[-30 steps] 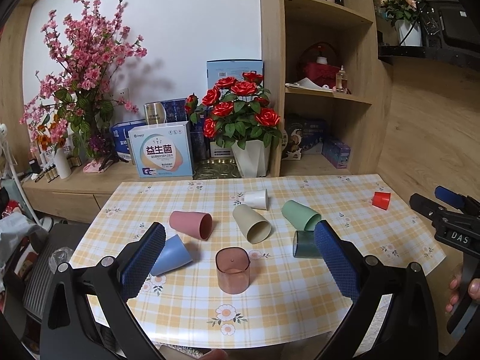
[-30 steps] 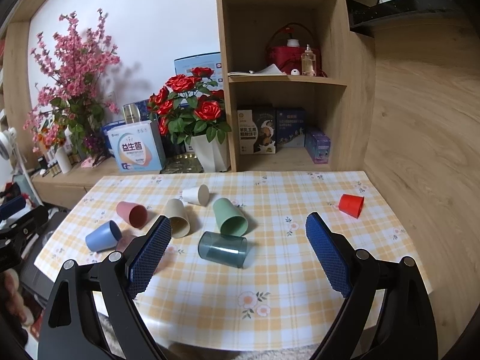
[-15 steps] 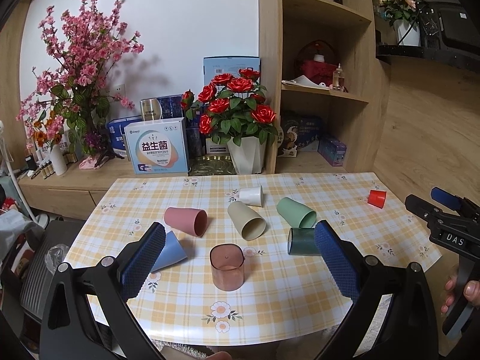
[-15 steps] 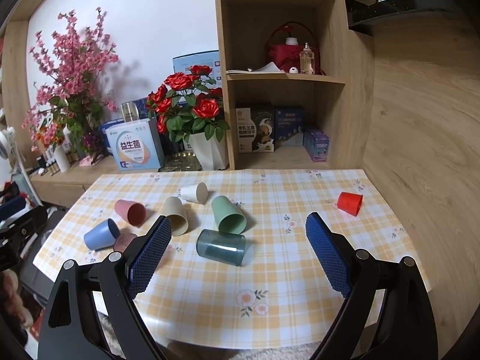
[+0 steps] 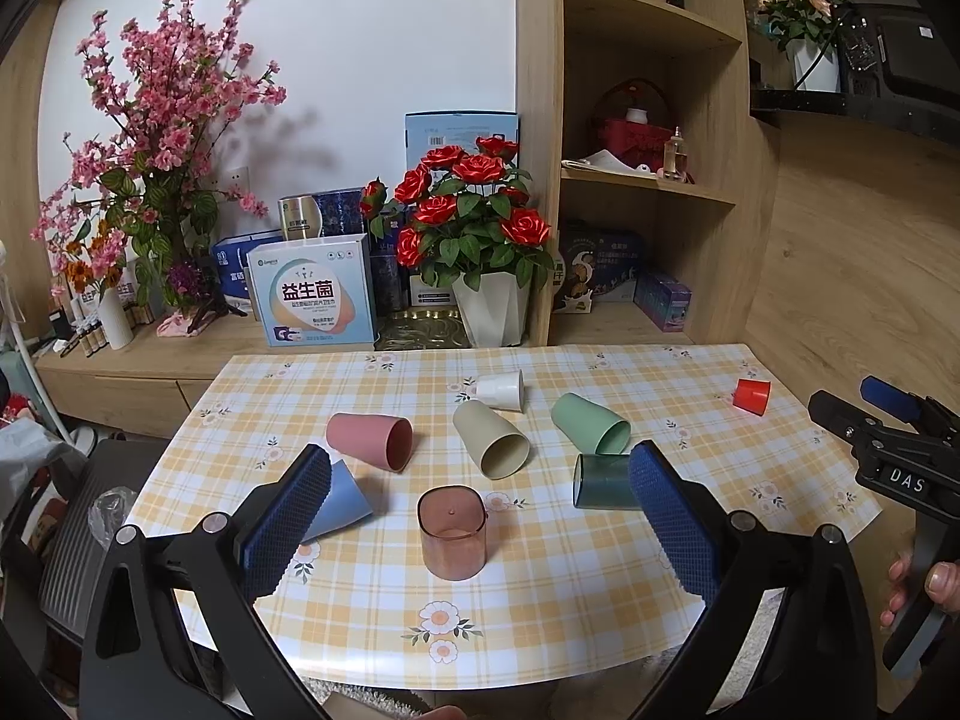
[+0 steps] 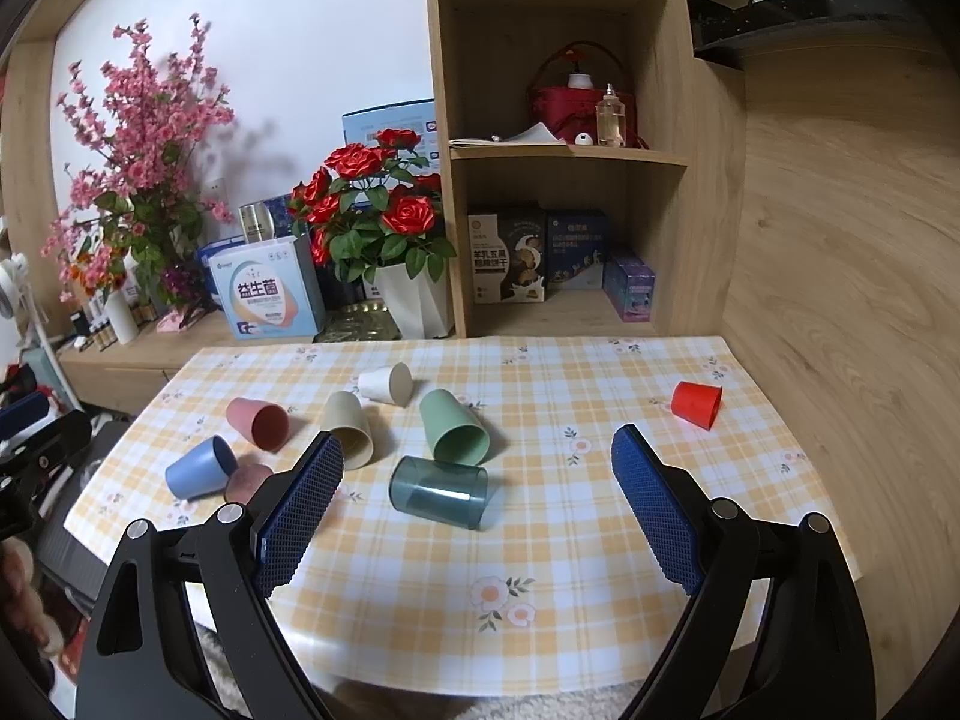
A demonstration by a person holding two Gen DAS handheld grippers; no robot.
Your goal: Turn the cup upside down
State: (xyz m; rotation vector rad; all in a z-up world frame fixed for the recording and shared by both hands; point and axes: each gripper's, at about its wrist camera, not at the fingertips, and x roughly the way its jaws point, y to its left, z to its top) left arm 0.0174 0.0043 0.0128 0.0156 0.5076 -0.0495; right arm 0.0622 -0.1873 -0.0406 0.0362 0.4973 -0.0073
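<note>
Several cups are on the checked table [image 5: 540,618]. A translucent pink cup [image 5: 452,531] stands mouth down; in the right wrist view [image 6: 247,480] it is partly hidden. Lying on their sides are a blue cup [image 5: 342,501], a pink cup [image 5: 372,440], a beige cup [image 5: 492,441], a white cup [image 5: 501,390], a green cup [image 5: 588,423] and a dark teal cup [image 6: 438,491]. A small red cup [image 6: 696,404] stands mouth down at the far right. My left gripper [image 5: 480,525] is open and empty, above the table's near edge. My right gripper [image 6: 477,507] is open and empty, short of the teal cup.
A pot of red roses [image 5: 474,252] and boxes [image 5: 312,294] stand on the low cabinet behind the table. A wooden shelf unit [image 6: 564,150] rises at the back right. A pink blossom arrangement [image 5: 156,138] stands at the back left.
Both grippers have drawn slightly back and up from the table, so the cups look a little farther away. No cup has moved.
</note>
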